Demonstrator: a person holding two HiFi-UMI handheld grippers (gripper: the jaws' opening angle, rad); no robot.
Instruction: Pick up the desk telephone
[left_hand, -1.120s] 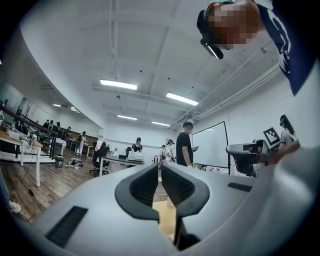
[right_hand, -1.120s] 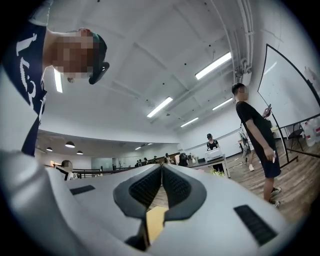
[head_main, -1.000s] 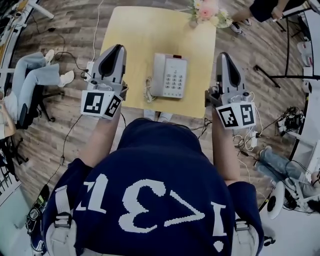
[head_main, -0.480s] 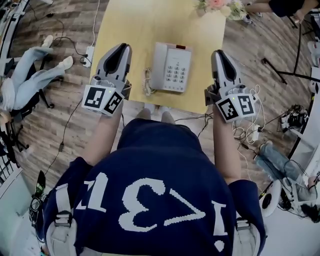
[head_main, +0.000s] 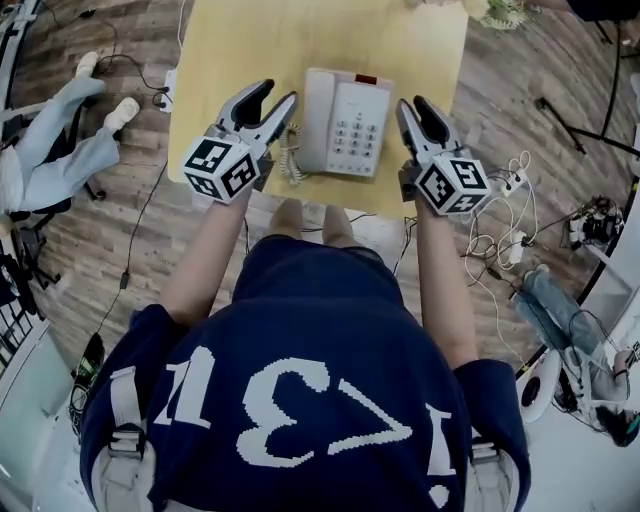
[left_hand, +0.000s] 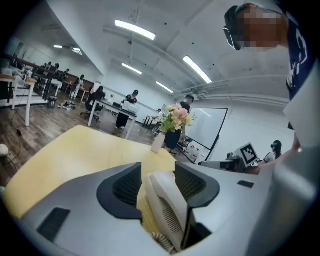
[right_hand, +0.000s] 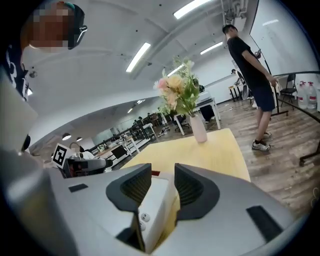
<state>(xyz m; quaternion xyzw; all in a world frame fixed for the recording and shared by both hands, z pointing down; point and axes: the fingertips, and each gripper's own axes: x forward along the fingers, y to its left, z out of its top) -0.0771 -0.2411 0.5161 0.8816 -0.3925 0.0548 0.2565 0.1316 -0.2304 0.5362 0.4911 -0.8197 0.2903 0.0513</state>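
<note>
In the head view, the desk telephone (head_main: 345, 122) sits near the front edge of the yellow table (head_main: 250, 40), keypad up, with its coiled cord (head_main: 292, 165) bunched at its left side. The left gripper (head_main: 275, 97) flanks the phone's left side and the right gripper (head_main: 415, 105) its right side, both low at table level and pointing away from us. The two are about level with each other, which suits a two-sided lift.

In the left gripper view, the jaws are opening and stand spread. The phone's handset side (left_hand: 167, 205) rises between them, close against the inner jaw, and we cannot tell whether it touches. The outer pad is clear of it. A vase of flowers (left_hand: 172, 125) stands at the far end of the table, well away from the work.

In the right gripper view, the jaws are likewise opening and spread. The phone's right edge (right_hand: 152, 210) stands between them, nearer the inner jaw, and neither pad presses on it yet.

To do this step well, we judge that both grippers should slide a little deeper, so the pads cover the body rather than only its rim. Then both should close at the same time and with even pressure. We would lift straight up and keep the phone flat. The handset probably only rests in its cradle and could slip off if the phone tilts, and the cord may drag.
</note>
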